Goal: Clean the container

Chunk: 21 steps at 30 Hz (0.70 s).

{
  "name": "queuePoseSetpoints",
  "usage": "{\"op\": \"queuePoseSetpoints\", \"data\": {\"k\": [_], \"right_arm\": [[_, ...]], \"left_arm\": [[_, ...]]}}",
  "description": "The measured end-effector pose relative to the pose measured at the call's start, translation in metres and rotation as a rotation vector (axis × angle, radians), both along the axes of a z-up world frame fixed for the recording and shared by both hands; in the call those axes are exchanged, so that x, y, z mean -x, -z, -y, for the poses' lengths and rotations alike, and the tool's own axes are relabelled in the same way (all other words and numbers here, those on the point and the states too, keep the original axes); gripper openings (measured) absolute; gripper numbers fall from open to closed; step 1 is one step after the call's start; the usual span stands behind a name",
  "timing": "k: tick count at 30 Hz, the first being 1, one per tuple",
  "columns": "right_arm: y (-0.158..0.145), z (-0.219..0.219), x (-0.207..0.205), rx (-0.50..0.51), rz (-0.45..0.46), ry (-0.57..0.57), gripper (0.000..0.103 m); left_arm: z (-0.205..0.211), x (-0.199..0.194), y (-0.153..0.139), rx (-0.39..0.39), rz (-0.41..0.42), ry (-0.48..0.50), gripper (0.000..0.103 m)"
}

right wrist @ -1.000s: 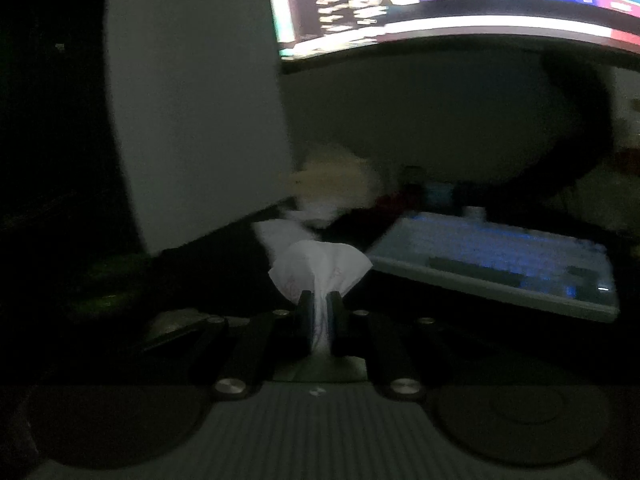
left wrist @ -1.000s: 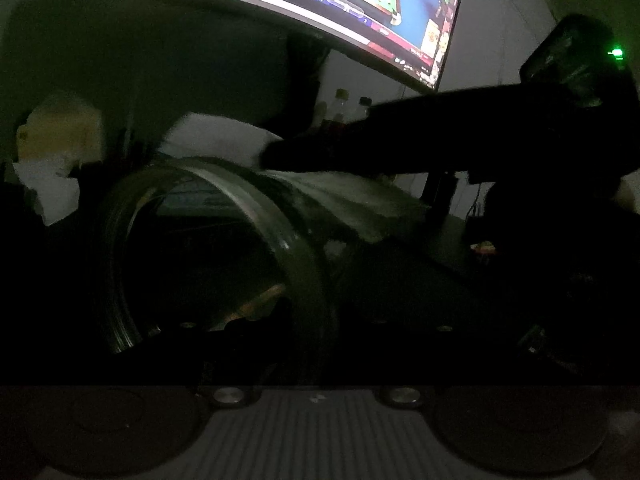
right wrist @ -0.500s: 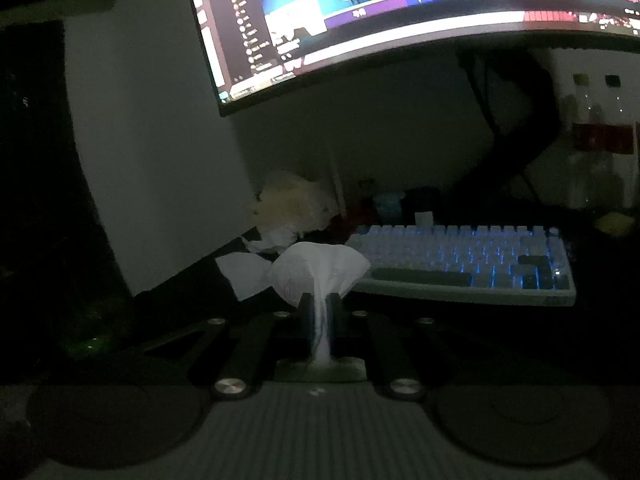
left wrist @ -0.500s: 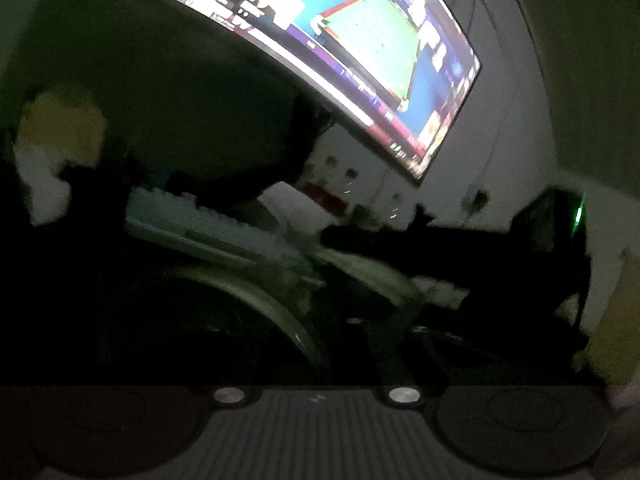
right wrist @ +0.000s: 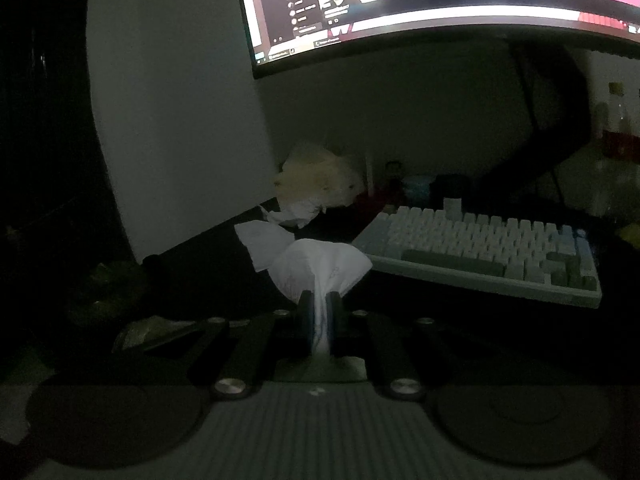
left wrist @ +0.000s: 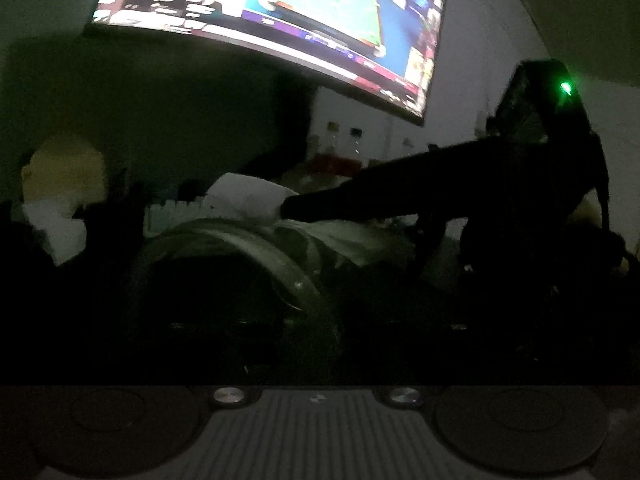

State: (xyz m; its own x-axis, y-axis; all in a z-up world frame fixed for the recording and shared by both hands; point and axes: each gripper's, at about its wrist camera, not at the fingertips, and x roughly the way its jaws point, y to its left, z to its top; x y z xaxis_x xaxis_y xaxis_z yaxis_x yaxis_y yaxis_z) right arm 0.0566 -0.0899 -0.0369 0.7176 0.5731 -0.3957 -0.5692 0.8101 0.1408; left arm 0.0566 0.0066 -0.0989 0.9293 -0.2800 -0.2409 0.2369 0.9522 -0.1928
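In the dim left wrist view a clear glass container (left wrist: 240, 264) fills the middle, its round rim facing the camera, held close in front of my left gripper; the fingers are lost in the dark. My right gripper (left wrist: 288, 210) reaches in from the right above the rim, shut on a white tissue (left wrist: 244, 198). In the right wrist view the right gripper (right wrist: 319, 312) is shut on the same tissue (right wrist: 320, 264), which fans out past the fingertips.
A lit curved monitor (left wrist: 280, 20) hangs above the dark desk. A pale keyboard (right wrist: 480, 248) lies at the right. A yellowish fluffy object (right wrist: 316, 178) and crumpled tissues (right wrist: 260, 240) sit at the back left. Bottles (left wrist: 340, 144) stand behind.
The left gripper with the container tilted up and back down. The right gripper with the tissue stayed shut and now sits over the container's rim again.
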Motion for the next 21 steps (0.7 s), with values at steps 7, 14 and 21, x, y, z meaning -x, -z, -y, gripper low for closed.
{"op": "queuePoseSetpoints", "data": {"k": [7, 14, 21], "right_arm": [[0.001, -0.013, -0.002, 0.033, 0.030, 0.022, 0.009], [0.000, -0.021, 0.010, -0.001, 0.045, -0.074, 0.009], [0.001, -0.006, -0.012, 0.021, 0.002, 0.065, 0.009]], "left_arm": [[-0.001, -0.008, 0.009, 0.025, -0.025, -0.048, 0.052], [0.000, -0.011, 0.017, -0.018, -0.037, -0.078, 0.047], [-0.006, -0.011, 0.019, 0.007, -0.039, -0.080, 0.044]]}}
